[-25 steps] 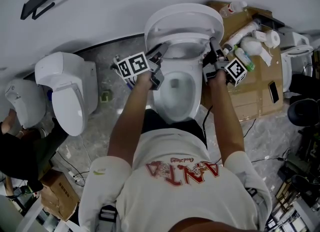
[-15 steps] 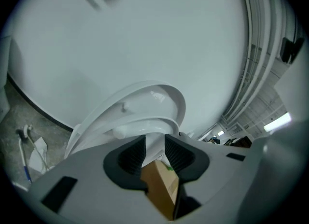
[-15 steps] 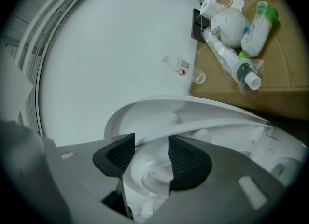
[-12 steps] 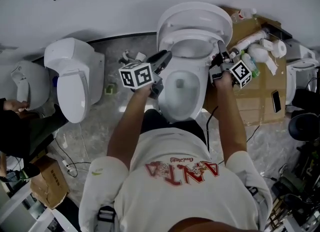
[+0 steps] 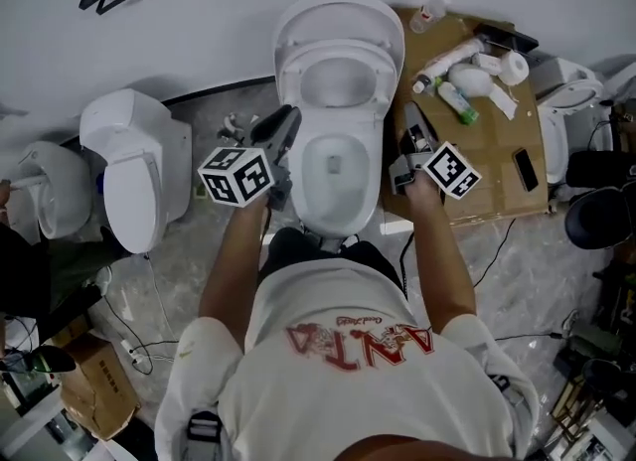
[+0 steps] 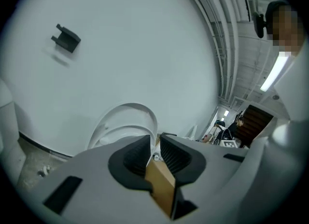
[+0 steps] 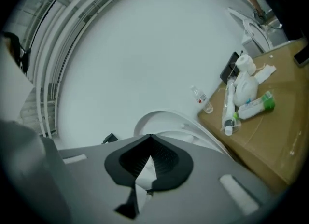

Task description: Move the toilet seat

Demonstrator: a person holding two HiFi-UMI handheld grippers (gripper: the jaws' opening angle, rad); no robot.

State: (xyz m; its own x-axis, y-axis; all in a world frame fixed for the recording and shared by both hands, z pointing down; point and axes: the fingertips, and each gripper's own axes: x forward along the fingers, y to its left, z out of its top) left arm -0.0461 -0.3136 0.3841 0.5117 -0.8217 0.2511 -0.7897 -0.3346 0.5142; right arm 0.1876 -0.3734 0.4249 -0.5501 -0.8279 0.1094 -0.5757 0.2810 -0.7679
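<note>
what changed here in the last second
Both grippers drew back from the white toilet seat: left gripper now beside the white toilet bowl, fingers closing on nothing; right gripper over the brown cardboard sheet, shut, empty. Seat stayed raised.

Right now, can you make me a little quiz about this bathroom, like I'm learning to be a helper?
1. True or false: the middle toilet has its lid shut over the bowl.
2. What do the bottles lie on? A: a cardboard sheet. B: a toilet tank. C: a wall shelf.
3. Fill in: the right gripper has its jaws ____ (together or apart).

Key: 1 false, the lid stands up against the wall. 2 A. 3 together, with nothing held between them.
</note>
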